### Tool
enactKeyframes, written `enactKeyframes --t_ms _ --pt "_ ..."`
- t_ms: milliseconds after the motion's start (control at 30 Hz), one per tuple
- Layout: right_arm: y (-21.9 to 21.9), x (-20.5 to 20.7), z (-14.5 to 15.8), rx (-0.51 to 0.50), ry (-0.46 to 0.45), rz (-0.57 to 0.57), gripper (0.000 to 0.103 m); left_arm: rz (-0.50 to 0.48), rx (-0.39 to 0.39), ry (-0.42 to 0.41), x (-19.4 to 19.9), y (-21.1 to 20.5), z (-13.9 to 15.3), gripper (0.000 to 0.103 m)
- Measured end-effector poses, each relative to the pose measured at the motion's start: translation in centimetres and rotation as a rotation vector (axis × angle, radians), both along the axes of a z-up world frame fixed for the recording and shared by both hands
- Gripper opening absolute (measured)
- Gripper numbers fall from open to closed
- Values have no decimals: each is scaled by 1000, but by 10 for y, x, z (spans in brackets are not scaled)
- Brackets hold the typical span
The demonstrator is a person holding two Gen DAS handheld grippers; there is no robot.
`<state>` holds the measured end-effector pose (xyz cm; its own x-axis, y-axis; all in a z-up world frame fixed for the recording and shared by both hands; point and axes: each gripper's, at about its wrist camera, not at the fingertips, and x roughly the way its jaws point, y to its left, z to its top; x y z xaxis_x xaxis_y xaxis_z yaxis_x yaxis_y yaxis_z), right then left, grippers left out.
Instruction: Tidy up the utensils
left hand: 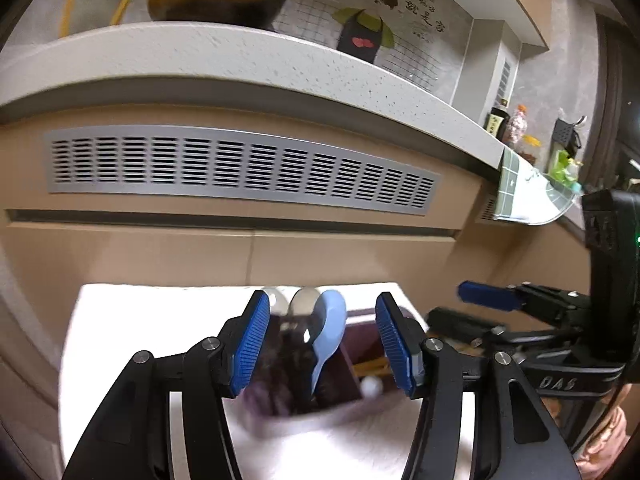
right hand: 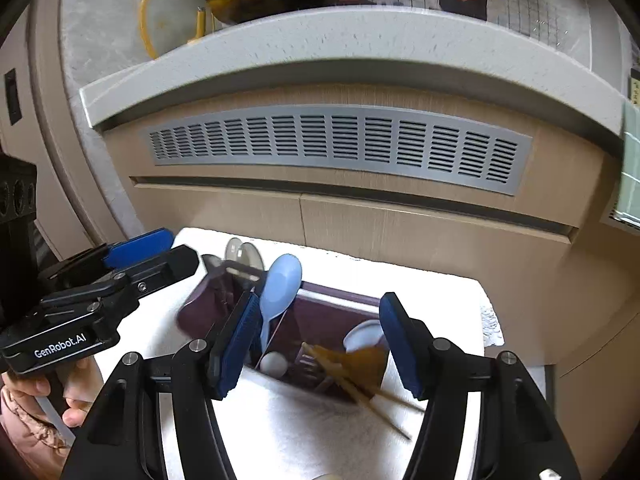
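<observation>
Hovering over a dark purple utensil holder (right hand: 320, 320) on a white cloth-covered surface (right hand: 440, 292), both grippers were empty with jaws apart. The left gripper (left hand: 320, 340) faced the holder's left compartment, where a pale blue spoon (left hand: 330, 328) stood leaning beside two metal spoons (left hand: 304, 300) whose bowls poked up behind it; that part was blurred, so the exact handle contact was unclear. The right gripper (right hand: 316, 344) framed the holder from the other side: the blue spoon (right hand: 280, 284) stood upright-tilted against the divider, a white spoon (right hand: 364, 336) and a small white ball-like end (right hand: 274, 363) sat lower in the tray part, and wooden chopsticks (right hand: 360, 388) lay slanting out over the front edge onto the cloth. As a judgement, the plastic spoon looked light and stiff, a bit slick; best taken on the narrow handle just below the bowl. Metal spoons likely heavier and slippery, so grip mid-handle, squarely. Chopsticks looked thin, light and prone to rolling or scissoring; pinch both together near the middle. The white spoon may be ceramic, so possibly fragile. The holder itself looked light enough to tip if a utensil got levered against its wall.
</observation>
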<state>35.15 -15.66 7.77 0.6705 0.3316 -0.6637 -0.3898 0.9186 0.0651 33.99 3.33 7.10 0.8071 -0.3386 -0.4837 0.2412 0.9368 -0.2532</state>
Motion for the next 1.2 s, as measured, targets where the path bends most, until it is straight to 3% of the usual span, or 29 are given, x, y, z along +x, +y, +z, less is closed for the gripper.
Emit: enactKeyframes --t_ms 133,300,433,667,1200 --pt "-13 -46 8 20 -65 -32 72 83 89 -52 -53 2 -2 79" --pt "-29 -108 2 38 -135 -101 97 175 157 -54 -122 -1 -21 87" --pt "-37 -149 -14 46 -145 -153 98 203 196 -23 -160 -8 -40 95" --pt "-37 -197 -41 -29 -173 -216 98 239 265 -15 -204 -23 -58 99" --pt "-43 -221 -47 -28 -188 -241 98 238 241 -68 -228 -31 -42 102"
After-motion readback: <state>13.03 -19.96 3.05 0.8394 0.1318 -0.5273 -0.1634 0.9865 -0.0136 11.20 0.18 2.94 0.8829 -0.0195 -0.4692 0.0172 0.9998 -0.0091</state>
